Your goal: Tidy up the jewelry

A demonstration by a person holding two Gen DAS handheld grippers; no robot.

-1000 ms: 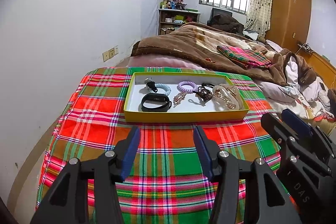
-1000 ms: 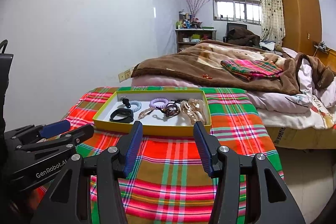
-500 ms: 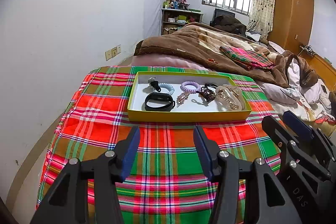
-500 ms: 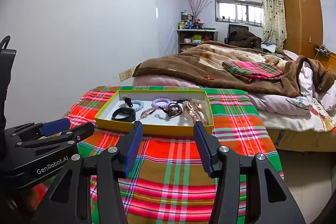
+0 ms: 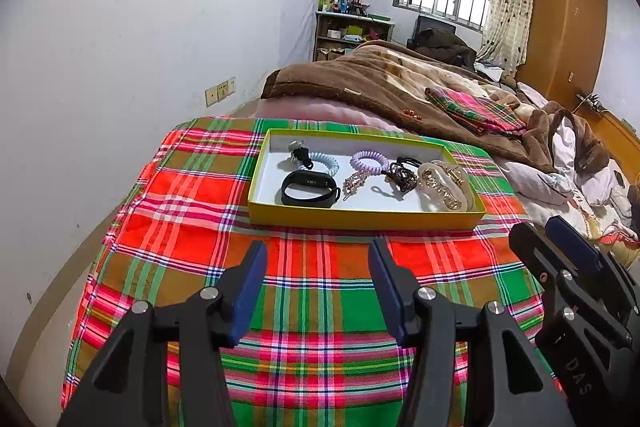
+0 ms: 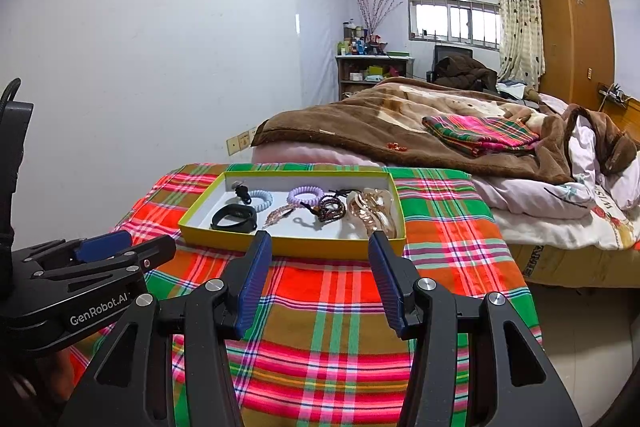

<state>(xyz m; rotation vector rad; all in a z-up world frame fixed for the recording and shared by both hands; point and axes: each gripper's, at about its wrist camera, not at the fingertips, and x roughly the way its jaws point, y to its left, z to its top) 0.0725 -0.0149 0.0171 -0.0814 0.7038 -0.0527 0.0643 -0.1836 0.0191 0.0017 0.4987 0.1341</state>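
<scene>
Home bedroom, bed (image 6: 440, 131), wardrobe (image 6: 572, 27), curtained window (image 6: 456, 17)

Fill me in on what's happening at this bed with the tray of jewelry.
A person holds two grippers over a plaid cloth, both short of the yellow tray. The left gripper and right gripper are open and empty. In the tray lie a black band, blue and purple coil hair ties, dark beads and a gold chain piece. Nothing is picked up yet.
</scene>
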